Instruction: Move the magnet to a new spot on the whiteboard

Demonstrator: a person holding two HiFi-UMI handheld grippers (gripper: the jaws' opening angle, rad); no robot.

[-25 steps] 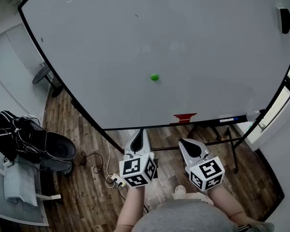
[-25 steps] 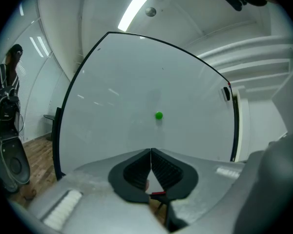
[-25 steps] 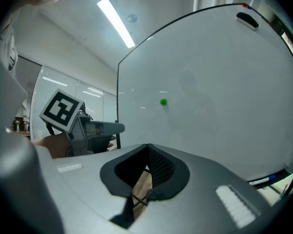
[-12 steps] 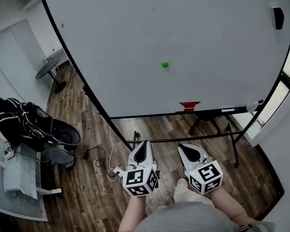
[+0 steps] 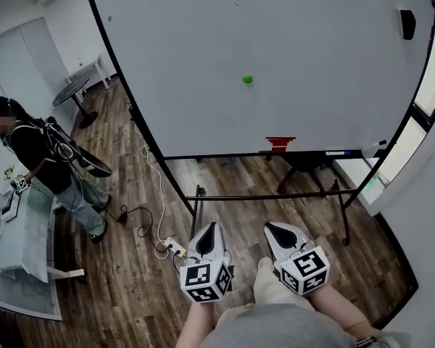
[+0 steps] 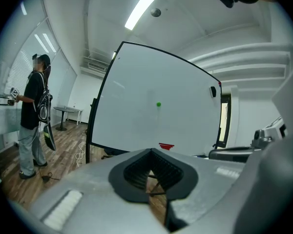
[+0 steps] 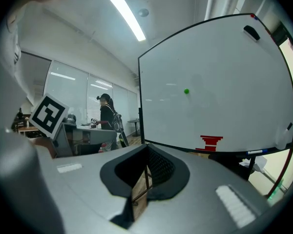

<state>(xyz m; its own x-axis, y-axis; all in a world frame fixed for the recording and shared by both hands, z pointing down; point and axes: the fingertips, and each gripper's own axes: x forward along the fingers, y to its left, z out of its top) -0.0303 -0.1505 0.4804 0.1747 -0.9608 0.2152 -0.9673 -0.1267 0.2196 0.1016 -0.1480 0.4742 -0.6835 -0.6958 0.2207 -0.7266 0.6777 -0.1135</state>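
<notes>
Whiteboard (image 5: 275,64) on its stand fills the upper centre and right of the head view. It is bare except for three small items. Wood floor (image 5: 225,187) lies below it, a wide strip between the stand and the tongs. A person (image 5: 40,158) stands at the left edge, well apart from the board.

Left tongs (image 5: 209,229) and right tongs (image 5: 274,230) sit low in the frame, side by side, aimed at the board. On both the jaws are together with nothing between them.

Black eraser (image 5: 406,24) is in the board's upper right corner and a red mark (image 5: 279,144) near its bottom edge. Magnet (image 5: 247,80), a green dot, sits mid-board above the red mark, well out of reach of either tongs.

Handling (judged): small, light, stiff and rounded, likely smooth, so it may squirt out of a loose pinch. Take it across its sides, close to the board face. Peel or slide it off against the pull instead of yanking.

Against the frame a second back:
- Board looks smaller and farther off, and more floor shows before it.
- Magnet sits higher in the frame, at the same place on the board.
- Person at left has come into sight.
- Tongs are lower in the frame.
</notes>
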